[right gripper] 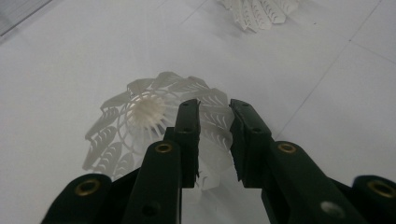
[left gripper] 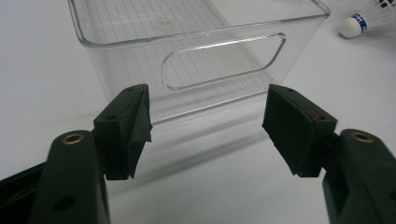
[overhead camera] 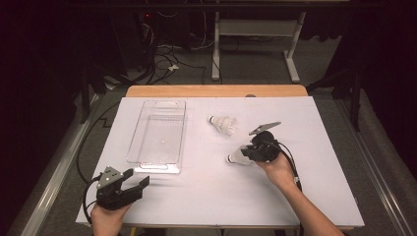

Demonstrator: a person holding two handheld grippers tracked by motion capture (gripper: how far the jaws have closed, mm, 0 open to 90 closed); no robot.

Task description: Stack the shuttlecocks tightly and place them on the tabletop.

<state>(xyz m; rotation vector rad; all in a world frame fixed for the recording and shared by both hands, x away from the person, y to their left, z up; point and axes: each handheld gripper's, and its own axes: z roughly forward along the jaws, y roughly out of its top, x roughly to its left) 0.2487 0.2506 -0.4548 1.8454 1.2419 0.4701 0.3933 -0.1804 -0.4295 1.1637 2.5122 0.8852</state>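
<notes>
Two white shuttlecocks are on the white table. One shuttlecock [overhead camera: 223, 124] lies free at centre, its skirt [right gripper: 261, 11] at the top of the right gripper view. My right gripper [overhead camera: 250, 151] [right gripper: 212, 108] is shut on the skirt rim of the other shuttlecock [overhead camera: 237, 157] [right gripper: 140, 116], whose cork points left. A clear plastic bin [overhead camera: 157, 132] [left gripper: 201, 51] lies left of centre, with nothing in it. My left gripper [overhead camera: 139, 184] [left gripper: 208, 100] is open near the front left corner, facing the bin's near handle wall, with nothing between the jaws.
The white mat [overhead camera: 206, 196] covers the table up to a wooden strip [overhead camera: 216, 91] at the far edge. A shuttlecock cork with a blue band [left gripper: 352, 25] appears right of the bin in the left gripper view. Cables and a desk frame [overhead camera: 255, 44] stand on the floor beyond.
</notes>
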